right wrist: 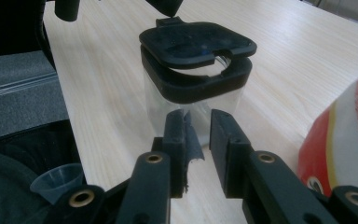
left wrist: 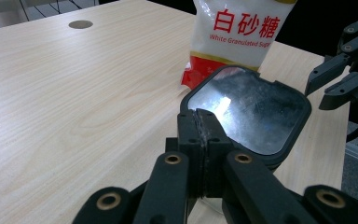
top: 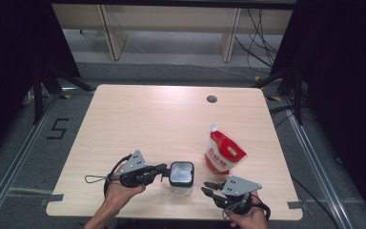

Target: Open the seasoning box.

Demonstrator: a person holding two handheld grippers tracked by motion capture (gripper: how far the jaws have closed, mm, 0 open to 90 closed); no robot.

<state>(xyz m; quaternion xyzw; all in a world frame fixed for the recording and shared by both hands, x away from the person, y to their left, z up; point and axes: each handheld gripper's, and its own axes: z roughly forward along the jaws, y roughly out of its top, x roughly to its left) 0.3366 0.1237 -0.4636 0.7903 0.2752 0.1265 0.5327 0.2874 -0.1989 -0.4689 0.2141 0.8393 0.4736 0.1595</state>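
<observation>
Jaws of the left gripper [top: 163, 170] pinch the lid's rim tab on the clear jar [top: 181, 177] near the desk's [top: 138, 114] front edge; right gripper [top: 208, 187] jaws, narrowly parted, hold nothing. Risk: pulling one-handed could tip the jar toward the sugar pouch [top: 223, 154]. Black square lid [right wrist: 196, 42] sits slightly lifted.

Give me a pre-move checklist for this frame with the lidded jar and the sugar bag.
1. Left gripper clamped on the jar lid's edge tab: ok.
2. Lid seated on the clear jar: not ok, it sits lifted and askew.
3. Right gripper gripping anything: not ok, a small gap between its pads, nothing between them, short of the jar.
4. Sugar bag upright, apart from the jar: ok.
5. Jar contents: cannot tell.
</observation>
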